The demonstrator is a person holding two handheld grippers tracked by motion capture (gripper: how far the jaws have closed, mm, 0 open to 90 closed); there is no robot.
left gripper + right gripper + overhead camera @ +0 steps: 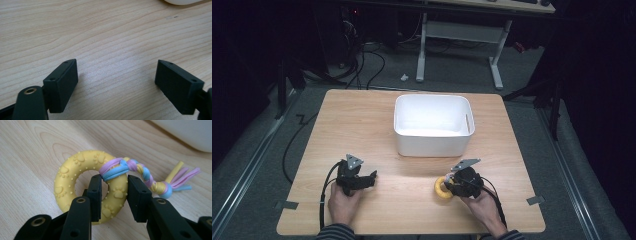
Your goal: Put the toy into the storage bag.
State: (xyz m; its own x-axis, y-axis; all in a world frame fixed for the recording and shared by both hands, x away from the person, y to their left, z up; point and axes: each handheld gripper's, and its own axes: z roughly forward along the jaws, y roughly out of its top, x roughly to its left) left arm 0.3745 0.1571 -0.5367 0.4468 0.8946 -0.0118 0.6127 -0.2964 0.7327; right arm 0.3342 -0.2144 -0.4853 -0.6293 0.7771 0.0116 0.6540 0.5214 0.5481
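Observation:
A yellow ring toy (75, 175) with paw prints and a braided pink, blue and yellow rope tail (155, 182) lies on the wooden table (412, 200). My right gripper (114, 195) is shut on the ring's near side, one jaw inside the hole and one outside. From above, the yellow ring toy (441, 189) shows just left of the right gripper (452, 186), near the table's front edge. At the front left my left gripper (371, 176) rests low over bare wood, and its own view has the left gripper (116, 82) open with nothing between the jaws.
A white rectangular bin (433, 125) stands in the middle of the table, beyond both grippers; its rounded edge (190, 135) shows at the top right of the right gripper view. Black cables trail from both grippers toward the front edge. Desk legs stand on the floor behind.

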